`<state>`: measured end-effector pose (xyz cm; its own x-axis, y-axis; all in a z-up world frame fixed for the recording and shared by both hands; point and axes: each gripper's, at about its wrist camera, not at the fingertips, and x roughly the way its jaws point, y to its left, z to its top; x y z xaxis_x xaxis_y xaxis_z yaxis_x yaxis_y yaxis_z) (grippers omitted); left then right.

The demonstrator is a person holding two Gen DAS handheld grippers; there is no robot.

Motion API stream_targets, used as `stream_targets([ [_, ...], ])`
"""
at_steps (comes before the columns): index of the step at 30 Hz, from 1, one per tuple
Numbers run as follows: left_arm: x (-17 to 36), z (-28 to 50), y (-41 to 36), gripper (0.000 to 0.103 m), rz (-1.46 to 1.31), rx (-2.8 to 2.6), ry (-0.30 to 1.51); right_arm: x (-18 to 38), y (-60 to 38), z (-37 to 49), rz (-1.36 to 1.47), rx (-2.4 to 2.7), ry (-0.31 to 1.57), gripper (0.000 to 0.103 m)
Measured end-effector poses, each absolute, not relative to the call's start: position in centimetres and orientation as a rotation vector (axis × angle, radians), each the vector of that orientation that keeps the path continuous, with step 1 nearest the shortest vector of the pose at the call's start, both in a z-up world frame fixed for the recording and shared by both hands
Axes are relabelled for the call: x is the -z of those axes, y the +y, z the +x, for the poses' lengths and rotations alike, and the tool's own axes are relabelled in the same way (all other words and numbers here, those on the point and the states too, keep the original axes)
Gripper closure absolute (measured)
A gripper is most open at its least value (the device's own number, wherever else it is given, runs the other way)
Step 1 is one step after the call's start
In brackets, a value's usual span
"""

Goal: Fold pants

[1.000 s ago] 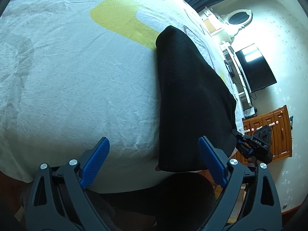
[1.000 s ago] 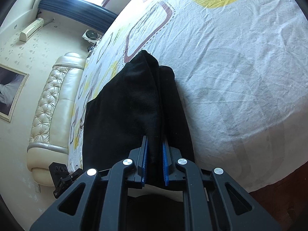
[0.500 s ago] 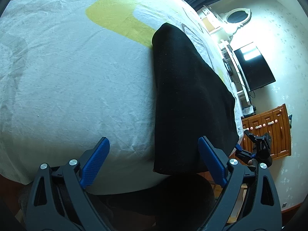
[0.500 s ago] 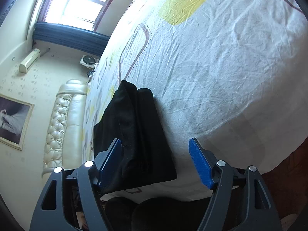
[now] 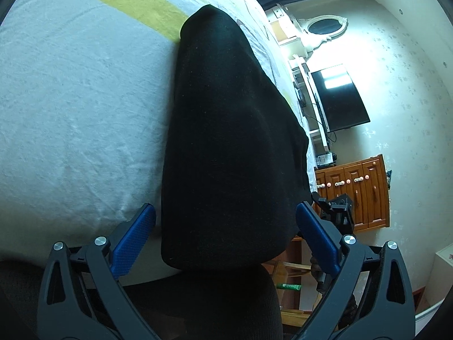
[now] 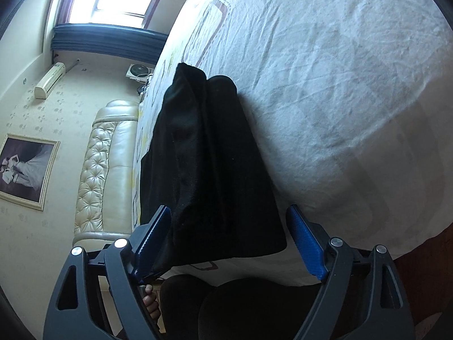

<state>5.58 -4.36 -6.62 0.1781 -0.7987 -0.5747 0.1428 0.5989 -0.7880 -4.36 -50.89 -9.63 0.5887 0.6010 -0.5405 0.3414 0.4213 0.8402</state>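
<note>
The pants [image 5: 226, 141] lie folded lengthwise on the bed [image 5: 70, 113], near end at the bed's edge. Left claw [image 5: 225, 235]: spread and opening, straddling that end, pressing nothing. Right claw [image 6: 228, 239]: likewise spread and opening around it. For the next fold, grip both near corners evenly and keep the layers aligned.

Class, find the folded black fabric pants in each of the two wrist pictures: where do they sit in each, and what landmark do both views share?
Left wrist view: the folded black fabric pants fill the centre, running from the top down between the open left tool's blue pads.
Right wrist view: the pants lie left of centre, their near edge between the right tool's opening pads.
Shared landmark: the white patterned bedsheet with yellow patches.
</note>
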Motion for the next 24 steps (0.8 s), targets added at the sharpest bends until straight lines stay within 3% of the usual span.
stream_targets([
  [5, 6.4, 5.3, -5.4, 0.005, -0.572, 0.736, 1.193, 9.9, -50.9, -4.7, 1.154, -0.219, 0.987, 0.023],
  [6, 6.3, 5.3, -5.5, 0.005, -0.553, 0.73, 1.193, 9.7, -50.8, -4.7, 1.12, -0.21, 0.995, 0.033],
  [7, 6.3, 5.3, -5.6, 0.008, -0.543, 0.722, 1.195, 9.6, -50.6, -4.7, 1.084, -0.209, 1.007, 0.046],
  [8, 6.2, 5.4, -5.6, 0.013, -0.528, 0.707, 1.198, 9.4, -50.4, -4.6, 1.061, -0.208, 1.015, 0.047],
  [10, 6.1, 5.5, -5.8, 0.036, -0.491, 0.693, 1.207, 9.4, -50.3, -4.7, 1.062, -0.206, 1.014, 0.051],
  [16, 6.0, 5.4, -6.0, 0.05, -0.436, 0.676, 1.196, 10.0, -50.6, -5.0, 1.087, -0.23, 1.004, 0.056],
  [24, 5.9, 5.0, -6.3, 0.051, -0.403, 0.671, 1.186, 10.5, -51.1, -5.1, 1.102, -0.236, 0.996, 0.056],
])
